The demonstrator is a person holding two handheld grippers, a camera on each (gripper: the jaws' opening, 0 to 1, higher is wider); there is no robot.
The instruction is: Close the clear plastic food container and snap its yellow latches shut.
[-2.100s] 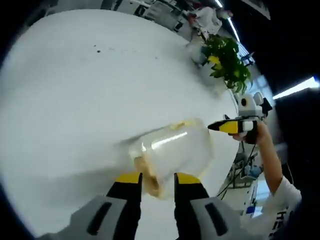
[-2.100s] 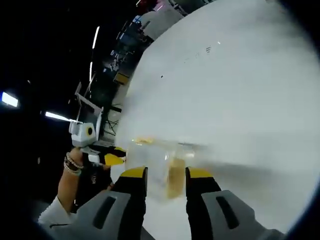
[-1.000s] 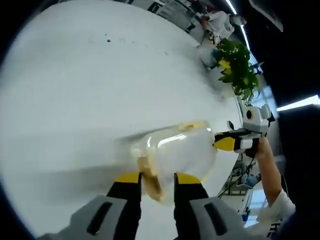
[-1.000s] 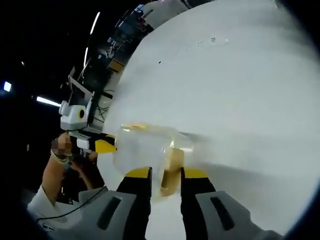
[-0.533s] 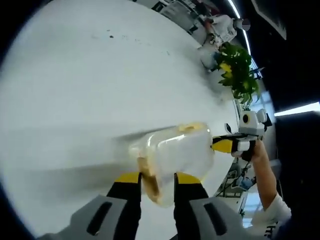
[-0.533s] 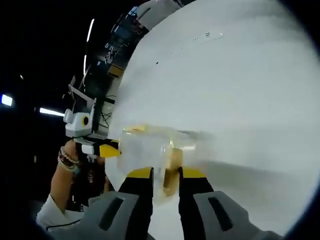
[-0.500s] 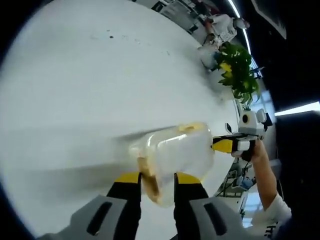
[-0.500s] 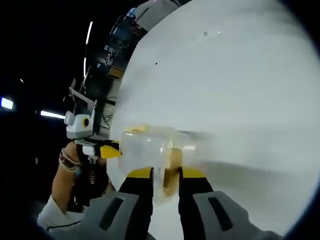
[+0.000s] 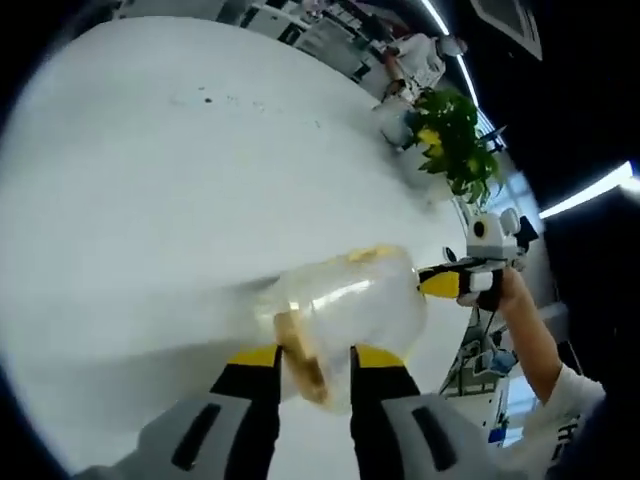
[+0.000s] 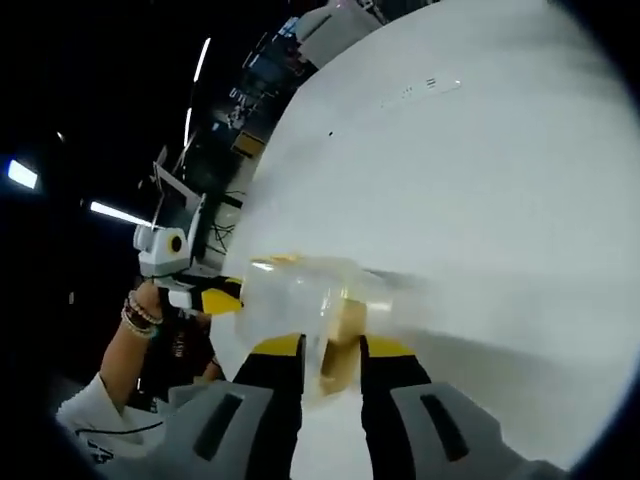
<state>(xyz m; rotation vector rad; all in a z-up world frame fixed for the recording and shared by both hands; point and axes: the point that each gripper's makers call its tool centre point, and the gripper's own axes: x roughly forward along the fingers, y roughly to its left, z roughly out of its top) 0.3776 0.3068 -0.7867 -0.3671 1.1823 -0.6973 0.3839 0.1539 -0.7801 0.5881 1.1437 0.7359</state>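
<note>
On the white table (image 9: pixel 150 180), my 2 grippers bracket the clear container (image 9: pixel 345 305) — left gripper (image 9: pixel 314 360) and right gripper (image 10: pixel 331 350) each clenched on a yellow latch (image 10: pixel 340 365). It looks light, stiff and slick — best held at its latches.

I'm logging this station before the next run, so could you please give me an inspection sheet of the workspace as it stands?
Surface: white table, bare but for a few dark specks at the far side.
Job's things: clear container on the table, one yellow latch between the left tongs, another latch between the right tongs.
Clutter: nothing seen.
Grippers: both tongs closed around a latch at opposite ends; contact too blurred to confirm.
Cables: dark cables hanging past the table edge.
Surroundings: green plant, ceiling lights, a person standing in the background.
</note>
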